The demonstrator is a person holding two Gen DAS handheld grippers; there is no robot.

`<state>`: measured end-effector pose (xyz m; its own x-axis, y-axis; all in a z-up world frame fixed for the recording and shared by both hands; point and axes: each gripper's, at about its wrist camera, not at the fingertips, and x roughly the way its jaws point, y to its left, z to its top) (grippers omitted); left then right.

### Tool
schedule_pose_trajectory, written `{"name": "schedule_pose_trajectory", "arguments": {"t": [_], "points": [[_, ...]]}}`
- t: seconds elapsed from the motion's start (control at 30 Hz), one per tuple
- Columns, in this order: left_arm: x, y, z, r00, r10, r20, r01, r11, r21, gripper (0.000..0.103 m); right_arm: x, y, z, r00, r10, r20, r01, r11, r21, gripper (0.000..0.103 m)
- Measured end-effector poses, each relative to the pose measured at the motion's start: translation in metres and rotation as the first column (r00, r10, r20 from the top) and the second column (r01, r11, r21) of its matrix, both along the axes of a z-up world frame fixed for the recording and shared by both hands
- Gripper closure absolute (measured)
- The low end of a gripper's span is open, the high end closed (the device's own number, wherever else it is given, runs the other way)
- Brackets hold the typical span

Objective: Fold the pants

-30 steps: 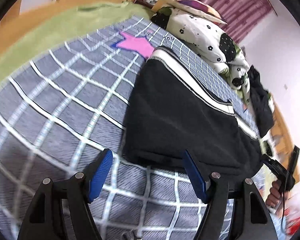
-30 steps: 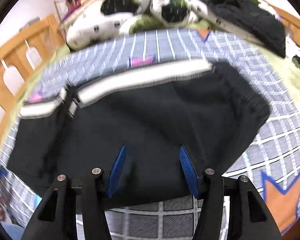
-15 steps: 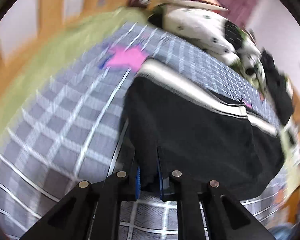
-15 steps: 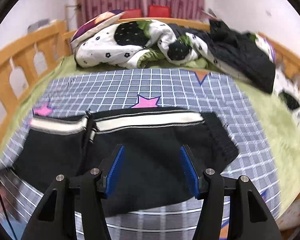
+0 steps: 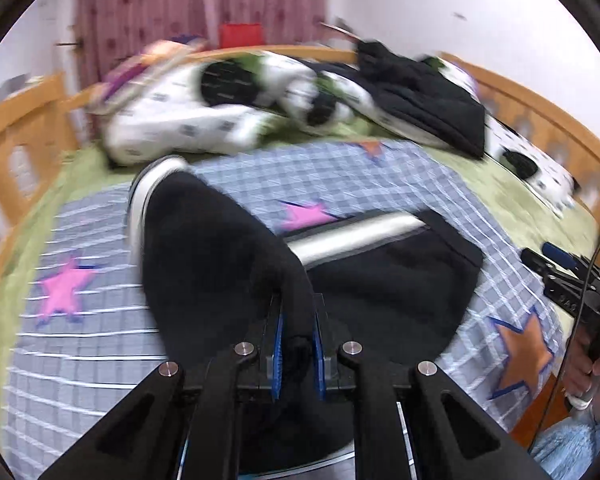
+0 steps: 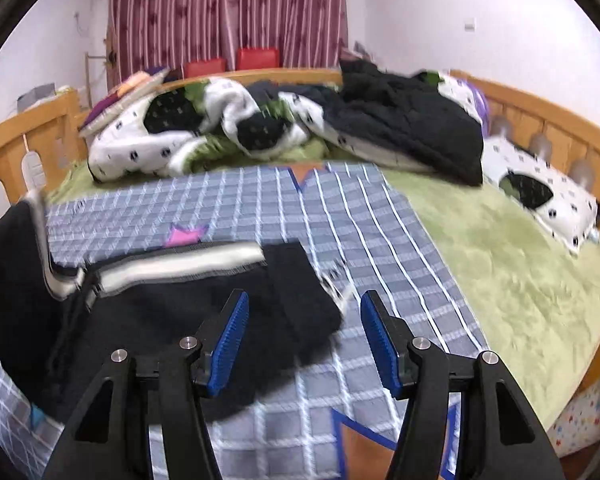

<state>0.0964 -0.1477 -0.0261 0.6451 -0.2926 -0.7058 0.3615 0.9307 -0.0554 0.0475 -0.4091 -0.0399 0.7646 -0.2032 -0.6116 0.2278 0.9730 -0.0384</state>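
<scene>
Black pants with a white side stripe lie on a grey checked blanket on the bed. My left gripper is shut on a black edge of the pants, and the held end rises off the blanket in a lifted fold. In the right wrist view the pants spread to the left, with the raised end at the far left. My right gripper hovers open above the pants' right end, nothing between its blue pads.
A crumpled black-and-white duvet and a black jacket are piled at the head of the bed. A wooden rail runs round the green mattress cover. A person's hand holds the other gripper at the right.
My left gripper closed on the pants' edge, then swung up and across, lifting that end off the blanket. My right gripper drew back and rose, staying open.
</scene>
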Motion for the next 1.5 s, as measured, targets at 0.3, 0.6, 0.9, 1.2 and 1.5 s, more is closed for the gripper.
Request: {"name": "schedule_pose_trajectory", "arguments": {"t": [0.3,0.6,0.9,1.2,1.5], "points": [[-0.01,-0.049,-0.074,0.989,-0.076,-0.13,0.064,0.993,-0.099,0.089,-0.022,-0.021,-0.023,0.998,0.002,-0.068,-0.005,0.998,-0.055,0.046],[-0.055,0.047,-0.031,1.0,-0.002,-0.005,0.001,0.996,-0.093,0.038,0.005,0.019,-0.032,0.977,0.178,-0.116,-0.157,0.973,0.166,0.041],[-0.069,0.15,-0.102,0.934,0.249,-0.257,-0.298,0.939,-0.17,0.038,0.062,0.097,-0.079,0.907,0.347,-0.24,-0.245,0.896,0.369,0.041],[-0.071,0.129,-0.131,0.936,0.205,-0.285,-0.271,0.938,-0.215,0.038,0.082,0.145,-0.108,0.85,0.429,-0.307,-0.303,0.874,0.38,0.084],[-0.063,0.084,-0.133,0.953,0.133,-0.272,-0.202,0.949,-0.241,0.038,0.06,0.115,-0.042,0.907,0.408,-0.106,-0.358,0.877,0.319,0.085]]}}
